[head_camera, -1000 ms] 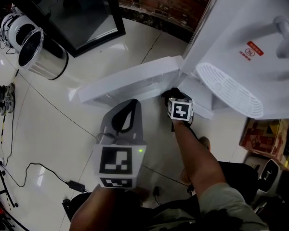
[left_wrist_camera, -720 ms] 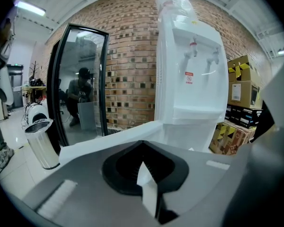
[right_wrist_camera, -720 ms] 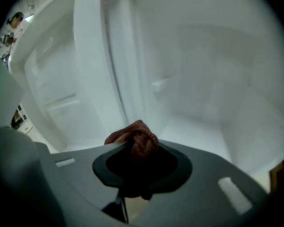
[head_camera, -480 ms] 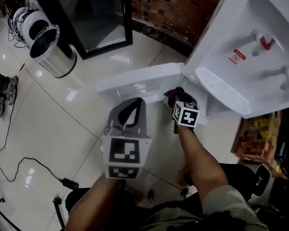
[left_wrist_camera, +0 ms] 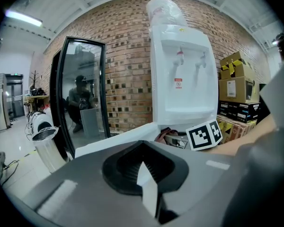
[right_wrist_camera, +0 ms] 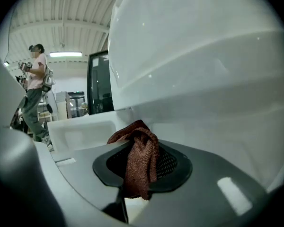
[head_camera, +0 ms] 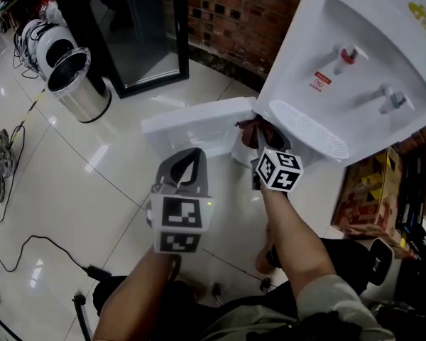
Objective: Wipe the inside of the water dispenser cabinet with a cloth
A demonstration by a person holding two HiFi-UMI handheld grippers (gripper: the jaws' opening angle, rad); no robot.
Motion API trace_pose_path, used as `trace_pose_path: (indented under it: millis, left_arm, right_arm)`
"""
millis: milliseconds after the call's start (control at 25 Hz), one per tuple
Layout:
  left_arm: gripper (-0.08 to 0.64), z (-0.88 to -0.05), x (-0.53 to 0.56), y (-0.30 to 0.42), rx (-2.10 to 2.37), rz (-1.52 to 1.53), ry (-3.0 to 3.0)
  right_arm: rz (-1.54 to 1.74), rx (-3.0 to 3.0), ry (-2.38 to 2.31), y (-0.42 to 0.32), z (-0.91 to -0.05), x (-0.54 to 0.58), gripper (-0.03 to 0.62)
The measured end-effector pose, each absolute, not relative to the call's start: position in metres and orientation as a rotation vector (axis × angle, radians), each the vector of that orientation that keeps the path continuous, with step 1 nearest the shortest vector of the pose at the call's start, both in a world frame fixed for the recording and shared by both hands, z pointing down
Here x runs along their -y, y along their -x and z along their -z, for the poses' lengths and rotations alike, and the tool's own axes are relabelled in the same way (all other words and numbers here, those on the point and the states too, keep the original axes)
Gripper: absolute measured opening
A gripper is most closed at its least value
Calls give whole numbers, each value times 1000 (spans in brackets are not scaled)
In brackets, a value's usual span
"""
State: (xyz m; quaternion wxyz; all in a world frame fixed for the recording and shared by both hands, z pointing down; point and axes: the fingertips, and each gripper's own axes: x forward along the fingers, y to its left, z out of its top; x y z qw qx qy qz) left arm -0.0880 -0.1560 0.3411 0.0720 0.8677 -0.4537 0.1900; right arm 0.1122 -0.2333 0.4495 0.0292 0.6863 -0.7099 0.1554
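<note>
The white water dispenser (head_camera: 341,69) stands at the upper right, its low cabinet door (head_camera: 199,123) swung open to the left. My right gripper (head_camera: 259,137) is at the cabinet opening, just under the drip tray (head_camera: 309,130), shut on a bunched red-brown cloth (head_camera: 253,128). In the right gripper view the cloth (right_wrist_camera: 139,160) hangs between the jaws, with the dispenser's white front (right_wrist_camera: 203,79) close ahead. My left gripper (head_camera: 188,163) hovers left of it in front of the door, shut and empty. The left gripper view shows the dispenser (left_wrist_camera: 180,79), the door (left_wrist_camera: 116,141) and the right gripper's marker cube (left_wrist_camera: 204,135).
A steel bin (head_camera: 78,84) and a black-framed glass panel (head_camera: 142,27) stand at the back left by the brick wall (head_camera: 234,13). Cardboard boxes (head_camera: 373,197) sit right of the dispenser. A cable (head_camera: 28,251) runs over the glossy floor. A person (right_wrist_camera: 35,93) stands far off.
My right gripper has risen with the cloth from low at the cabinet opening to just under the drip tray. My left gripper has lifted slightly. The head view has tilted up.
</note>
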Motion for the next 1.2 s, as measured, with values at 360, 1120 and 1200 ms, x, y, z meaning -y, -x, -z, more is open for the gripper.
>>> trace_pose_path:
  millis: [360,1120,1200]
  left_arm:
    - [0,-331,147,84,1350,-534,-2627]
    - [0,-324,151,36,1237,-491,-2692]
    - [0,-318,150,26,1219,-481,-2712]
  right_arm:
    - [-419,2325,-2186,-107,-411,232,95]
    - [-381,2072,-2346,-185,-412,172,101]
    - [-376,2046,-2358,-196,-411,164,100]
